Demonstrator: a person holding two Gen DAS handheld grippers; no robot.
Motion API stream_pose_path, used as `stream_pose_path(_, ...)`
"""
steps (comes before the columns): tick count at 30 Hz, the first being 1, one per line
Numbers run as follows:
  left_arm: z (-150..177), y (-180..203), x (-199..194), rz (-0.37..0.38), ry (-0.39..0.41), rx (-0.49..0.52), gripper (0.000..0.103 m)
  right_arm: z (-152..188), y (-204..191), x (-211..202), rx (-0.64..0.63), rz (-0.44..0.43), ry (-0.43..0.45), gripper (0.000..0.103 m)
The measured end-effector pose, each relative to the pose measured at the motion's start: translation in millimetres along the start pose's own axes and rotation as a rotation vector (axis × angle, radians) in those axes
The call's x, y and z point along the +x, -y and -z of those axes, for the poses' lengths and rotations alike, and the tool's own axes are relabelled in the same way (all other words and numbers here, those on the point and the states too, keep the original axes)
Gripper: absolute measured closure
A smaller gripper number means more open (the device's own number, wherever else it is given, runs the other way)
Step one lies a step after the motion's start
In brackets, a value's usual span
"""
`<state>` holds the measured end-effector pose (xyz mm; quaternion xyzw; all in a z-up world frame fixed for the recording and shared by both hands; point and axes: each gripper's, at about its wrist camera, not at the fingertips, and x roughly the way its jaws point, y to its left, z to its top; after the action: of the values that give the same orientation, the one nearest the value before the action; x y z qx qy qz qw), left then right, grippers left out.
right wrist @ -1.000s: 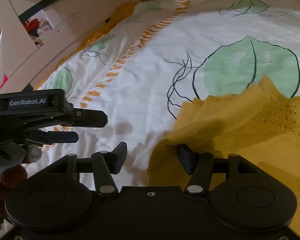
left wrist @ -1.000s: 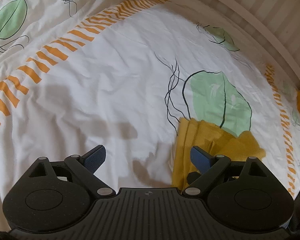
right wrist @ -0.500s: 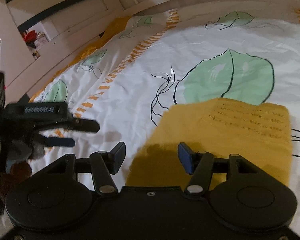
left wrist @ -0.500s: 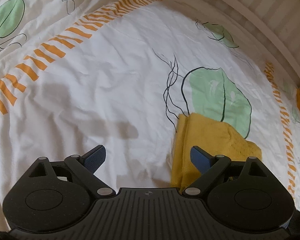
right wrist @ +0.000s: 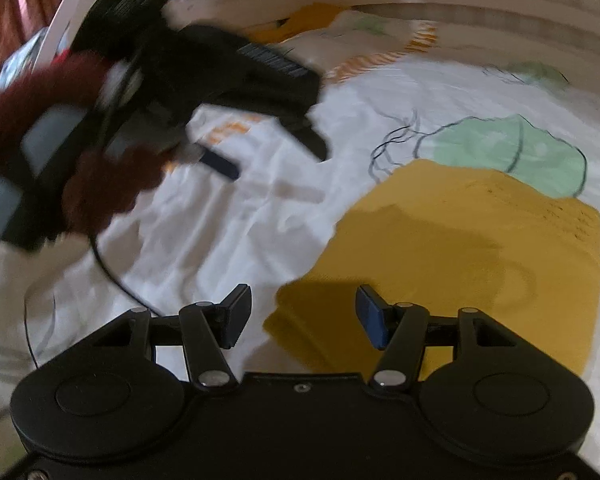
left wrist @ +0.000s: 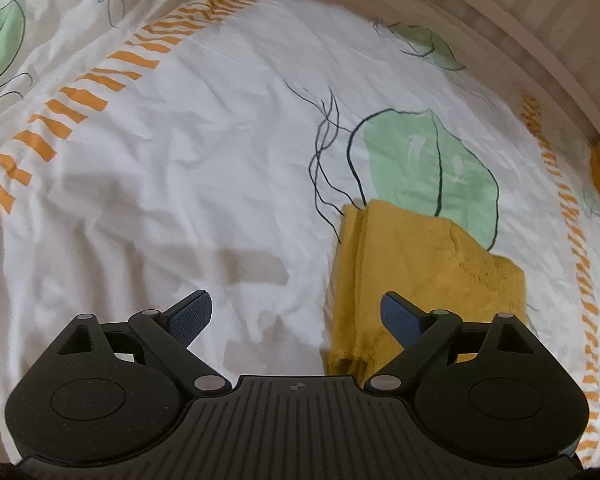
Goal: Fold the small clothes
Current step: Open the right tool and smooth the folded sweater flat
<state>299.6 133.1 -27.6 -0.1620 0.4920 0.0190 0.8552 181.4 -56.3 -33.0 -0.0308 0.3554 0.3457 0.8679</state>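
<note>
A folded mustard-yellow knit garment point(left wrist: 424, 268) lies on a leaf-print bedsheet point(left wrist: 180, 160); left gripper point(left wrist: 296, 316) and right gripper point(right wrist: 303, 316) fingers spread wide, holding nothing.

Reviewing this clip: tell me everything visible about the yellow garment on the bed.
The yellow garment is mustard-coloured, soft knit-looking fabric, folded into a compact, roughly rectangular stack lying flat on the white leaf-print bedsheet. Layered edges show along its left side, and a patch of small openwork holes marks its far right corner. It partly covers a green printed leaf. Neither the left gripper nor the right gripper holds it; both are open above it.
</note>
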Motion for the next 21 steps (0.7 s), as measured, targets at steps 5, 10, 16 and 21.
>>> stream_pose_path(5, 7, 10, 6, 0.01, -0.024, 0.047, 0.011, 5, -14, 10, -0.12, 0.049, -0.003, 0.048)
stream_pose_path(10, 13, 19, 9, 0.037, -0.034, 0.099, 0.011, 8, -9, 19, -0.139, 0.076, -0.006, 0.088)
stream_pose_path(16, 19, 27, 9, 0.037, -0.024, 0.14, 0.011, 9, -8, -2, -0.097, -0.019, 0.014, 0.093)
stream_pose_path(21, 26, 36, 17, 0.021, -0.032, 0.176, 0.011, 21, -1, 19, -0.062, -0.048, -0.055, 0.092)
